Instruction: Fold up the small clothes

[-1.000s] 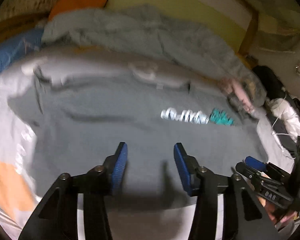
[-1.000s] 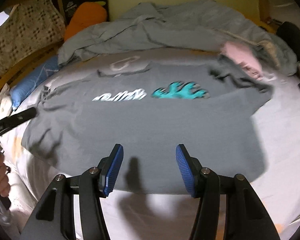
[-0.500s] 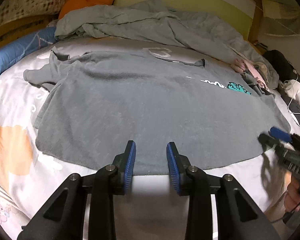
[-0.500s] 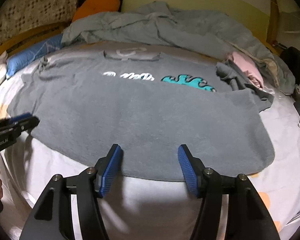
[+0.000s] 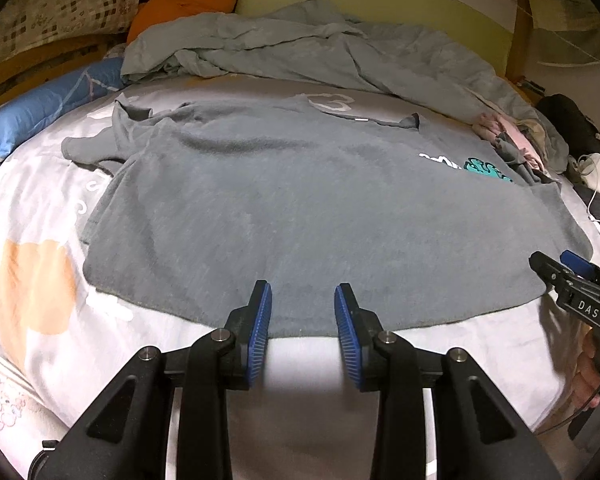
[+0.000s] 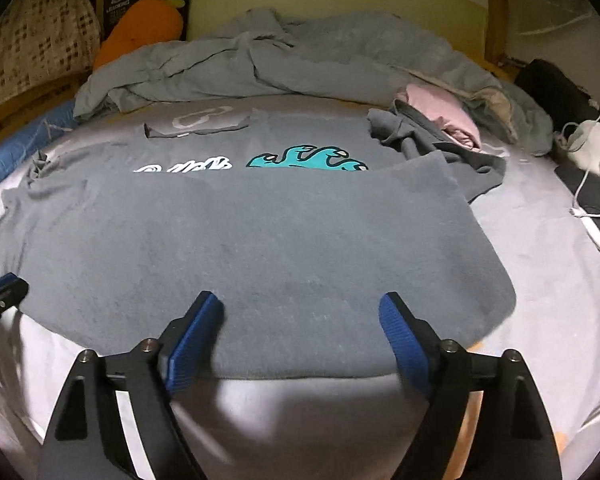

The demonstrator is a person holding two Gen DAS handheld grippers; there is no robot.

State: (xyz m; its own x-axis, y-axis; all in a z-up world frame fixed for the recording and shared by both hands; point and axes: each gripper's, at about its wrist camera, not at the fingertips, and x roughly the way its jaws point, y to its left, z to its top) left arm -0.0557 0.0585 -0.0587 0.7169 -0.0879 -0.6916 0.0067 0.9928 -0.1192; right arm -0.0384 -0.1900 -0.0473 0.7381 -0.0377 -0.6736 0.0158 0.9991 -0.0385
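One fold is done on the shirt (image 6: 260, 248); left gripper (image 5: 303, 320) gapes empty, right gripper (image 6: 300, 332) is opening, empty.

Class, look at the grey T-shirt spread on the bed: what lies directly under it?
The grey T-shirt lies on a pale printed bedsheet, visible around its edges; whatever is beneath its middle is covered.

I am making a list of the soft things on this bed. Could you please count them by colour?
Grey: 2, the T-shirt and the rumpled blanket
Pink: 1, a bunched garment
Orange: 1, a carrot plush
Blue: 1, a pillow
Checked: 1, a pillow
Total: 6
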